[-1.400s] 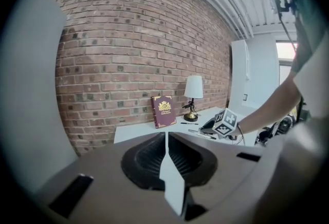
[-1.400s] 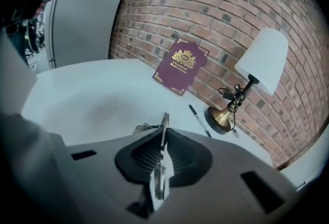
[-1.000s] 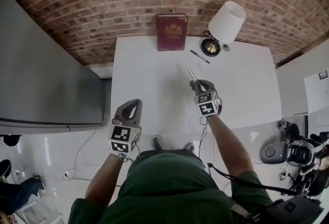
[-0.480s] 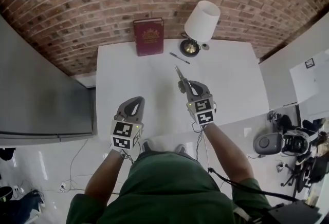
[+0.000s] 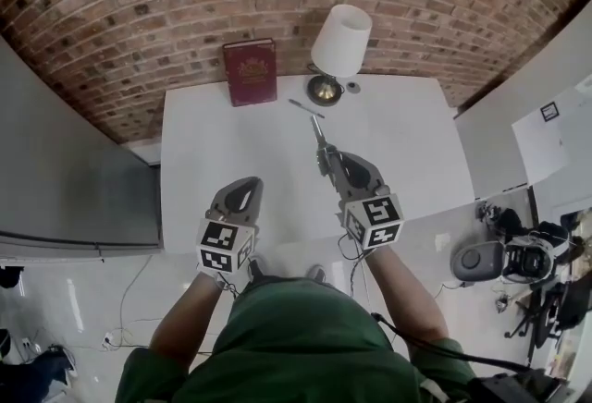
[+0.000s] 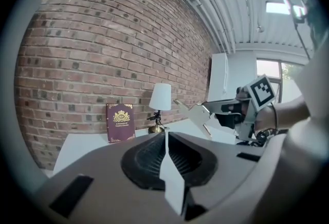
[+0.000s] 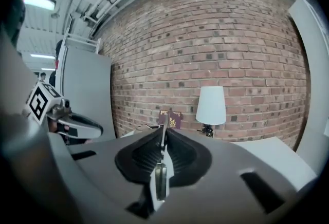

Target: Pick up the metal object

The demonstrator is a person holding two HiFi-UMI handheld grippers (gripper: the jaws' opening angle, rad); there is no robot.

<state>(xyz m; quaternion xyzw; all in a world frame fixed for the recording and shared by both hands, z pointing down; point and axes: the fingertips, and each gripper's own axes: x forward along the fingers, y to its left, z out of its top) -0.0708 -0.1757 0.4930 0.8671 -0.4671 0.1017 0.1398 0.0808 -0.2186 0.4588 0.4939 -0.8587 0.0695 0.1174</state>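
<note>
**Ana:** What's the biggest thing?

**Ben:** The brick wall [image 5: 139,13], right behind the lamp [image 5: 340,41]. Next is the white table [image 5: 416,142] that the lamp stands on.

**Ana:** What's beside the lamp?

**Ben:** A red book [image 5: 250,71] stands just left of the lamp, up against the wall.

**Ana:** And the claws?

**Ben:** The left claw [image 5: 240,189] is well away from the lamp, off to its left. Its jaws are closed together with nothing in them. The right claw [image 5: 328,163] is nearer the lamp, up in the air. Its jaws are squeezed tight on the metal thing [image 5: 318,135].

**Ana:** So where is the metal thing?

**Ben:** In the right claw, up off the table. It is thin and shiny. It sticks out past the jaws and points toward the lamp.

**Ana:** Anything smaller?

**Ben:** A dark pen [image 5: 305,108] lies just in front of the lamp.
</note>
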